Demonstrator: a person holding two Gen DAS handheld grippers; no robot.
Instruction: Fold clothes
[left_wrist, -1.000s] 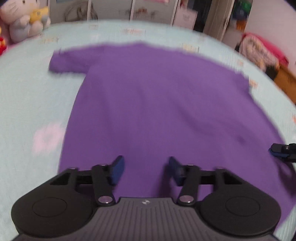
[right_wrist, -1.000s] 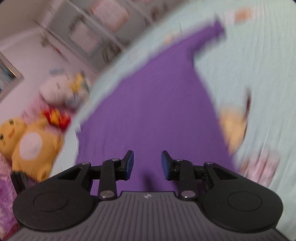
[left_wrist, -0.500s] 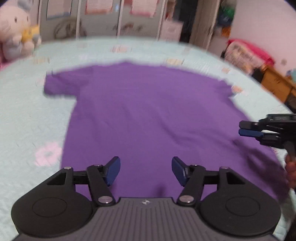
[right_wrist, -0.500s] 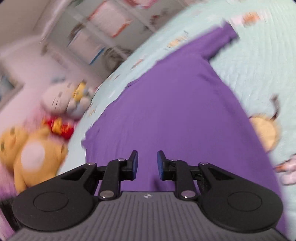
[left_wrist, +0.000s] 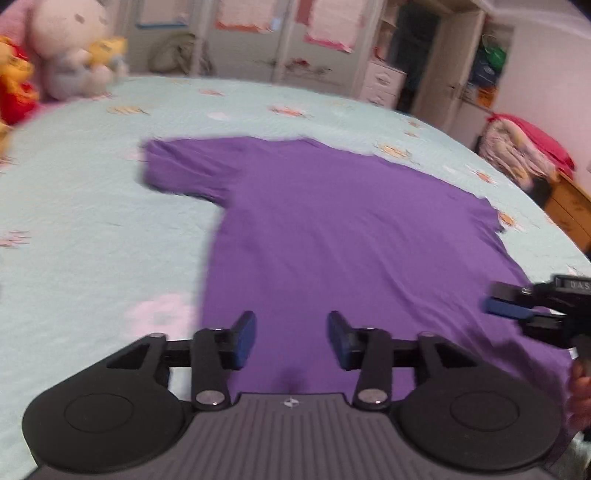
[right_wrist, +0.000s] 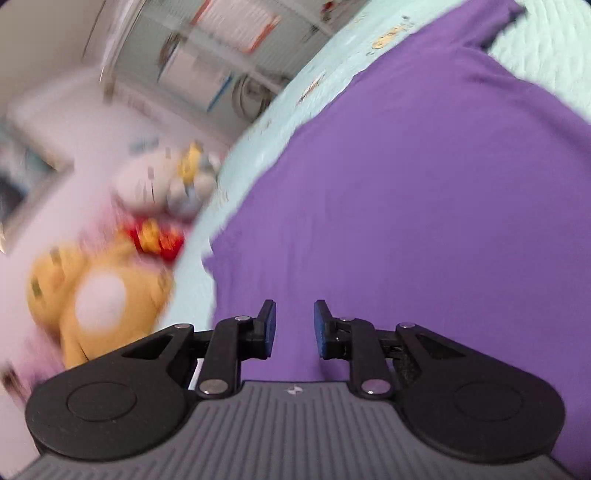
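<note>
A purple T-shirt (left_wrist: 351, 236) lies spread flat on a pale green bedspread (left_wrist: 85, 229), one short sleeve (left_wrist: 184, 166) reaching out to the far left. My left gripper (left_wrist: 291, 338) hovers over the shirt's near hem, open, nothing between its blue pads. At the right edge of the left wrist view my right gripper (left_wrist: 508, 302) hangs above the shirt's right side. In the right wrist view the right gripper (right_wrist: 294, 326) is open with a narrow gap, empty, and the purple shirt (right_wrist: 424, 192) fills the view beyond it.
Plush toys sit at the bed's head: a white one (left_wrist: 70, 48), a red and yellow one (left_wrist: 14, 92), a big yellow one (right_wrist: 99, 295). Wardrobe doors (left_wrist: 258, 40) stand behind the bed. A pink pile of fabric (left_wrist: 524, 147) rests on a wooden unit at the right.
Both grippers have lifted and pulled back from the shirt, so more of the bed shows. The right gripper narrowed half a second ago and has opened a little since. The right view rolled.
</note>
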